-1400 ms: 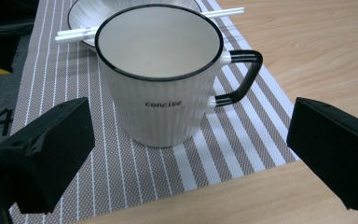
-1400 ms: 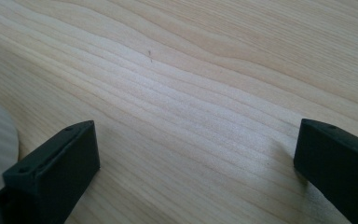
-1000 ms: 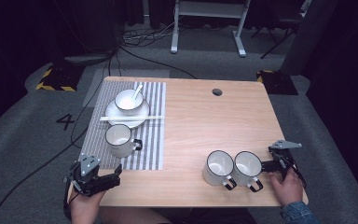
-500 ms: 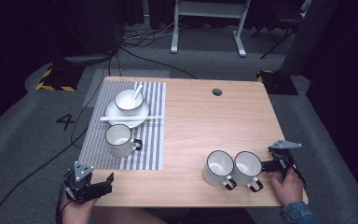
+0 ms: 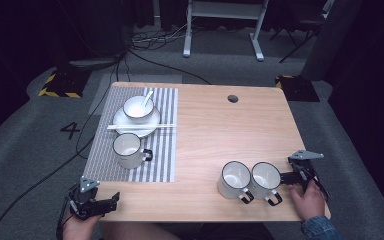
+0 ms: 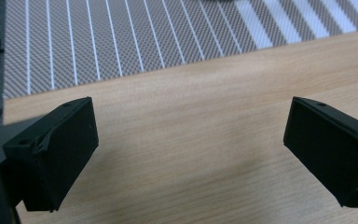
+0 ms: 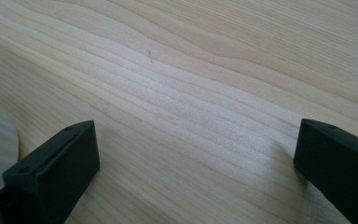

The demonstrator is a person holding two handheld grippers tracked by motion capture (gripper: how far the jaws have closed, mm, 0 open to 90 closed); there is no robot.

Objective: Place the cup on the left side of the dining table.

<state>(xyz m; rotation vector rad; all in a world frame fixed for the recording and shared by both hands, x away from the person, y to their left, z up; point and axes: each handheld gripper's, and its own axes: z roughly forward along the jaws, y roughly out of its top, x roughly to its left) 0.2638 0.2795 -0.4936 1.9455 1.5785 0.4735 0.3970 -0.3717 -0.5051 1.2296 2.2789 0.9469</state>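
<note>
The only readable mark is a "4" [image 5: 71, 130] on the floor left of the table [image 5: 215, 125]. Nearest, the left gripper [image 5: 111, 200] sits at the front-left corner, jaws spread wide and empty; the right gripper [image 5: 286, 178] – jaws wide, holding nothing – lies just beside two white mugs [image 5: 250, 180]. Farther off, a striped mat [image 5: 162, 145] carries a third mug [image 5: 128, 150], chopsticks [image 5: 140, 126], and a bowl with spoon [image 5: 139, 106] on a plate [image 5: 154, 121].

Mugs [image 5: 235, 179], bowl [image 5: 138, 106], striped placemat [image 5: 160, 160]
</note>
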